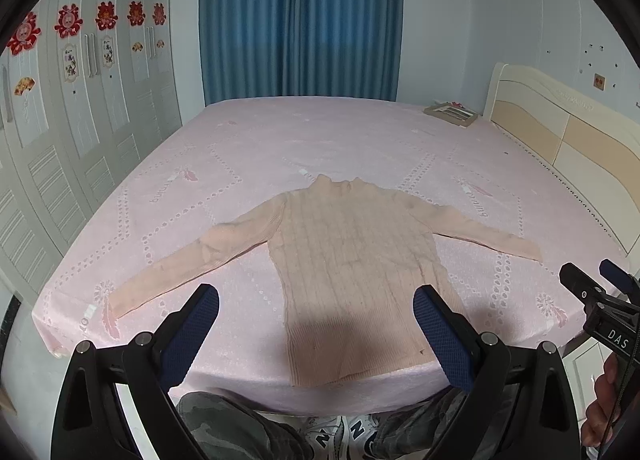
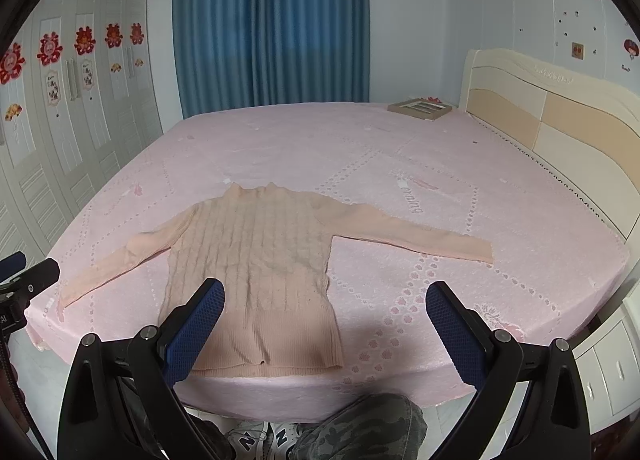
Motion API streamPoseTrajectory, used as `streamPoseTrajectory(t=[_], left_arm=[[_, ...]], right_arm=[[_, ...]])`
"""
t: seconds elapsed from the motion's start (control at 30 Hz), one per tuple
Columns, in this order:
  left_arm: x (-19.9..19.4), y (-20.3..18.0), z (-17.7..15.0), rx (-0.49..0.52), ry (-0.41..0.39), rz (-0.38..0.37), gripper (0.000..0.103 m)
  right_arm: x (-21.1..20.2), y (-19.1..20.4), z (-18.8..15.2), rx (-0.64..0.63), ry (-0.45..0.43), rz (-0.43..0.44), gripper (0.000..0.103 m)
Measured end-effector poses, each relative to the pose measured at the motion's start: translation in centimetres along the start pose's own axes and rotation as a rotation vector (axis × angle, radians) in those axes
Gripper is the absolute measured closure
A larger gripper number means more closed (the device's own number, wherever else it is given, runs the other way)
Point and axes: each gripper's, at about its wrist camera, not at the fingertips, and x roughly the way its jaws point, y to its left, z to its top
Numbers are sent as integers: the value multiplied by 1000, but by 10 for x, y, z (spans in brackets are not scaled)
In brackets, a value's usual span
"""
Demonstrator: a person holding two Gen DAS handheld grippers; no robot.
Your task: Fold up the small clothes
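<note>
"das" on right tool (image 1: 600, 284), "n" on sneakers (image 1: 352, 434)

Pink ribbed sweater (image 1: 352, 260) flat, unfolded, sleeves spread, on bed (image 1: 320, 132)

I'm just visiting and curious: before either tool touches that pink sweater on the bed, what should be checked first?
1. Sweater lies flat, unfolded: ok.
2. Both sleeves spread out to the sides: ok.
3. Left tool open, holding nothing: ok.
4. Right tool open, holding nothing: ok.
5. Hem sits at the bed edge, near the tools: ok.
6. Anything hidden under the sweater: cannot tell.
</note>
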Motion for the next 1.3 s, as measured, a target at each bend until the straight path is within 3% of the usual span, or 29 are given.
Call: streamPoseTrajectory(t=[1.3], left_arm=[[-13,7,4,-24,-13,-14,5]], right_arm=[[-10,13,1,-2,-10,25,3]])
